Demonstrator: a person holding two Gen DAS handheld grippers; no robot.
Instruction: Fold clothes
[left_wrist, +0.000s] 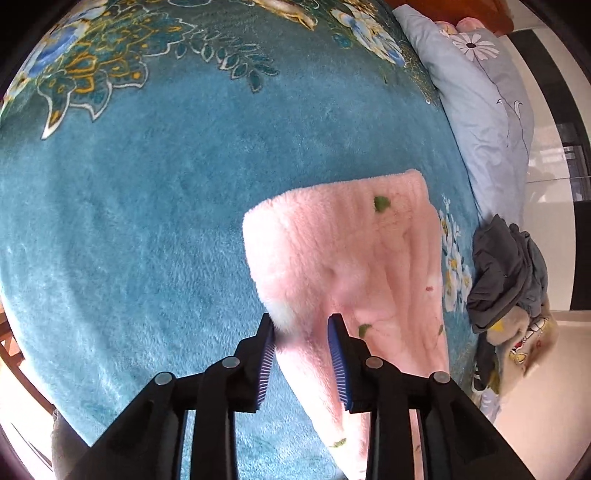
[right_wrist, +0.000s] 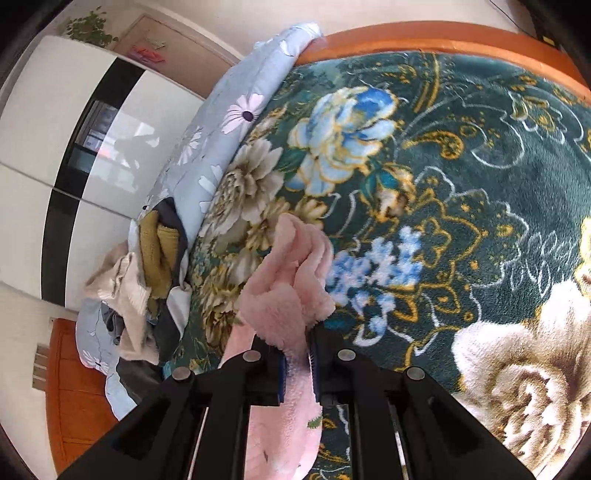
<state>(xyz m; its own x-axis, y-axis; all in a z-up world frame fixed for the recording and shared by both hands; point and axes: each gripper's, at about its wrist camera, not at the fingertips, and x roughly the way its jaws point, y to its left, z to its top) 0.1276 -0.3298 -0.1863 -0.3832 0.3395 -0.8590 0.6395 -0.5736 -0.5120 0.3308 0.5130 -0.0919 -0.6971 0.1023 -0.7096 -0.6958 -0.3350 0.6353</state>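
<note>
Pink fleece garment (left_wrist: 343, 258) is held above the bed (left_wrist: 129, 221) by 2 tongs: left tongs (left_wrist: 301, 332) part-open around an edge, right tongs (right_wrist: 295, 347) clamped on bunched fabric. A slip from the looser left grip could be caused by plush pile.

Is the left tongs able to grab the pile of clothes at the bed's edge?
Probably not now: the left tongs are shut on the pink fleece garment, and the pile of clothes lies apart.

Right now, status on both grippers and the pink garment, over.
Left gripper shut on fluffy pink fleece garment, right gripper shut on it too. Garment lifted over teal floral plush blanket. Heap of unfolded clothes at bed edge, apart.
</note>
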